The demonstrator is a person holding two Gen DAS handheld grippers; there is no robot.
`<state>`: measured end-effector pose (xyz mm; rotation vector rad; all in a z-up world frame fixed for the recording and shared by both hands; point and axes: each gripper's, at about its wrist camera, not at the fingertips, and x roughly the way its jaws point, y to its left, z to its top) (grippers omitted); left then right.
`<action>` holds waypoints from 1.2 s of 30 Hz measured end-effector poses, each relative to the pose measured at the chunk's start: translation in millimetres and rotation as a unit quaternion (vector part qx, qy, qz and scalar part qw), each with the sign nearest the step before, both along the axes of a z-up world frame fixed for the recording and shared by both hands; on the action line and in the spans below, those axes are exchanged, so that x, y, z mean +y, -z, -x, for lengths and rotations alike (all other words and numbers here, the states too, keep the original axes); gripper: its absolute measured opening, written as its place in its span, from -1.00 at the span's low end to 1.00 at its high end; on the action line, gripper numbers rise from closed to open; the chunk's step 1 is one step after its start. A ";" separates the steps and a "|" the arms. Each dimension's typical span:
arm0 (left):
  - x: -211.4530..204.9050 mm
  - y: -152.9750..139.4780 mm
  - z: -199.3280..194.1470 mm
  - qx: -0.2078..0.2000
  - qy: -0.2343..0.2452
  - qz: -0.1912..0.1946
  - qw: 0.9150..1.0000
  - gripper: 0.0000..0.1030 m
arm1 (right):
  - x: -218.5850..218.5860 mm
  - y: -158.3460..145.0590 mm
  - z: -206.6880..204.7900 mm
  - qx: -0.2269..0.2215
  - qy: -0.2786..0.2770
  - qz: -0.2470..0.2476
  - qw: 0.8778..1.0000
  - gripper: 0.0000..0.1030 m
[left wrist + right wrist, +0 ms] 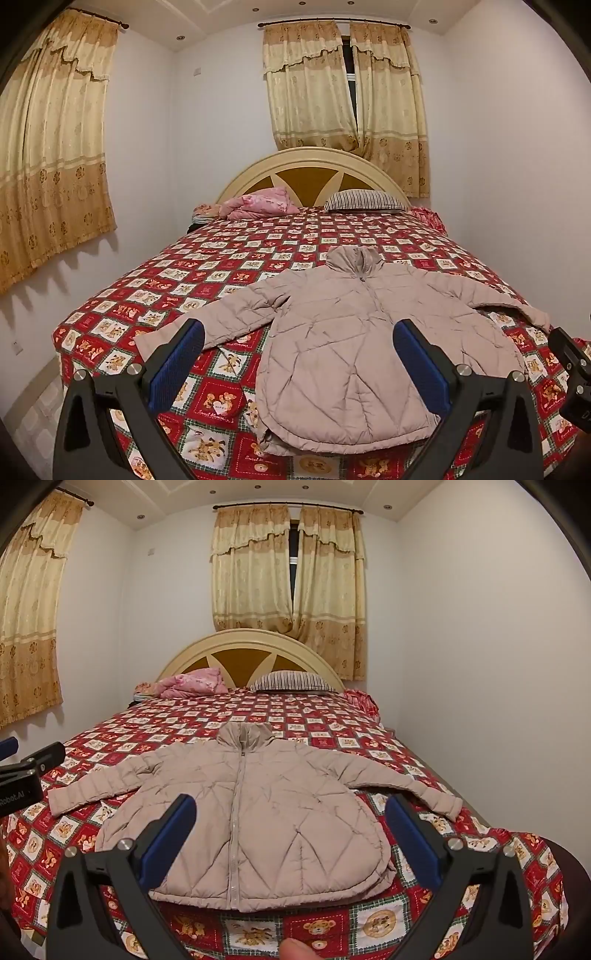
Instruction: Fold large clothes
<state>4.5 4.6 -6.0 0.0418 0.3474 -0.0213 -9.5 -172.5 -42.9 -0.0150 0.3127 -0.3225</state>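
Observation:
A beige quilted puffer jacket (354,332) lies flat, front up and zipped, on the red patterned bedspread (229,254), sleeves spread to both sides, collar toward the headboard. It also shows in the right wrist view (258,812). My left gripper (299,347) is open and empty, held above the jacket's hem on its left half. My right gripper (290,823) is open and empty, held above the hem around the zipper. The right gripper's body shows at the right edge of the left wrist view (570,369).
A pink folded quilt (258,203) and a striped pillow (365,201) lie by the cream headboard (314,162). White walls stand close on both sides of the bed. Curtains (343,92) hang behind. A fingertip (295,950) shows at the bottom.

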 end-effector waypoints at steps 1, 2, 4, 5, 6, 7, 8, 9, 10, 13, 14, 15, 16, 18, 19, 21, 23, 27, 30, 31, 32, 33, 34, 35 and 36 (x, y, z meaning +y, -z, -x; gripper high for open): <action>0.5 0.0 -0.3 0.001 0.000 0.001 1.000 0.98 | -0.1 -0.2 0.0 0.000 0.000 0.000 1.000 1.00; 0.1 -0.2 -0.7 0.002 -0.001 0.001 1.000 0.98 | 0.2 0.1 -0.1 0.000 0.001 0.000 1.000 1.00; -0.1 0.1 -1.2 0.002 -0.001 0.001 1.000 0.98 | 0.3 1.3 0.0 0.000 0.001 -0.001 1.000 1.00; 0.0 0.3 -1.3 0.002 -0.001 0.001 1.000 0.98 | 0.5 1.5 0.0 0.000 0.001 -0.001 1.000 1.00; 0.1 1.0 -1.0 0.001 0.000 0.001 1.000 0.98 | 0.3 1.4 0.0 0.000 0.000 0.000 1.000 1.00; 0.3 0.9 -1.3 0.002 0.000 0.001 1.000 0.98 | 0.7 1.8 0.1 0.000 0.000 0.000 1.000 1.00; -0.3 1.5 -1.2 0.001 -0.002 0.001 1.000 0.98 | 0.1 1.6 0.0 0.000 0.000 -0.001 1.000 1.00; 0.2 1.6 -0.8 0.001 -0.002 0.001 1.000 0.98 | -0.3 1.3 -0.2 0.000 0.000 -0.001 1.000 1.00; 0.3 1.7 -1.0 0.001 -0.002 0.002 1.000 0.98 | -0.1 1.7 -0.1 0.000 0.000 -0.001 1.000 1.00; 0.7 2.4 -0.8 0.001 -0.002 0.002 1.000 0.98 | -0.4 0.7 -0.4 0.001 0.001 -0.001 1.000 1.00; 1.2 3.1 -1.0 0.001 -0.003 0.003 1.000 0.98 | -0.5 0.9 -0.4 0.001 0.000 -0.001 1.000 1.00; 2.5 4.8 -1.0 0.001 -0.004 0.005 1.000 0.98 | -0.4 1.0 -0.3 0.001 0.000 -0.001 1.000 1.00; 2.5 5.1 -1.0 0.001 -0.004 0.005 1.000 0.98 | 1.1 4.0 -1.3 0.001 0.001 -0.001 1.000 1.00; 2.5 5.3 -1.0 0.001 -0.004 0.004 1.000 0.98 | 3.9 8.1 -2.2 0.002 0.000 0.000 1.000 1.00; 2.7 5.6 -1.1 0.001 -0.004 0.005 1.000 0.98 | 4.0 8.2 -2.2 0.001 0.000 0.000 1.000 1.00; 2.6 5.5 -1.2 0.002 -0.003 0.005 1.000 0.98 | 3.7 8.0 -2.3 0.002 0.000 -0.001 1.000 1.00; 2.9 6.7 -1.6 0.002 -0.004 0.005 1.000 0.98 | 4.7 9.0 -2.3 0.003 -0.001 -0.001 1.000 1.00; 4.5 9.3 -2.9 0.003 -0.007 0.008 1.000 0.98 | 6.6 11.3 -2.4 0.004 -0.001 -0.001 1.000 1.00; 4.9 10.4 -3.6 0.002 -0.008 0.008 1.000 0.98 | 7.3 12.9 -2.7 0.005 -0.001 -0.002 1.000 1.00; 4.8 11.7 -4.1 0.003 -0.008 0.009 1.000 0.98 | 7.3 12.9 -2.9 0.005 -0.001 -0.002 1.000 1.00; 4.8 11.3 -3.8 0.002 -0.008 0.009 1.000 0.98 | 7.4 12.8 -2.8 0.006 -0.001 -0.002 1.000 1.00; 5.3 11.2 -3.3 0.002 -0.009 0.009 1.000 0.98 | 7.7 13.0 -3.1 0.006 -0.001 -0.003 1.000 1.00; 5.4 11.4 -3.3 0.002 -0.008 0.010 1.000 0.98 | 8.7 13.8 -3.4 0.006 -0.001 -0.003 1.000 1.00; 5.5 11.4 -3.3 0.003 -0.008 0.010 1.000 0.98 | 9.6 14.7 -3.1 0.006 -0.001 -0.003 1.000 1.00; 5.1 12.1 -3.4 0.003 -0.009 0.010 1.000 0.98 | 8.5 13.6 -3.3 0.006 -0.001 -0.003 1.000 1.00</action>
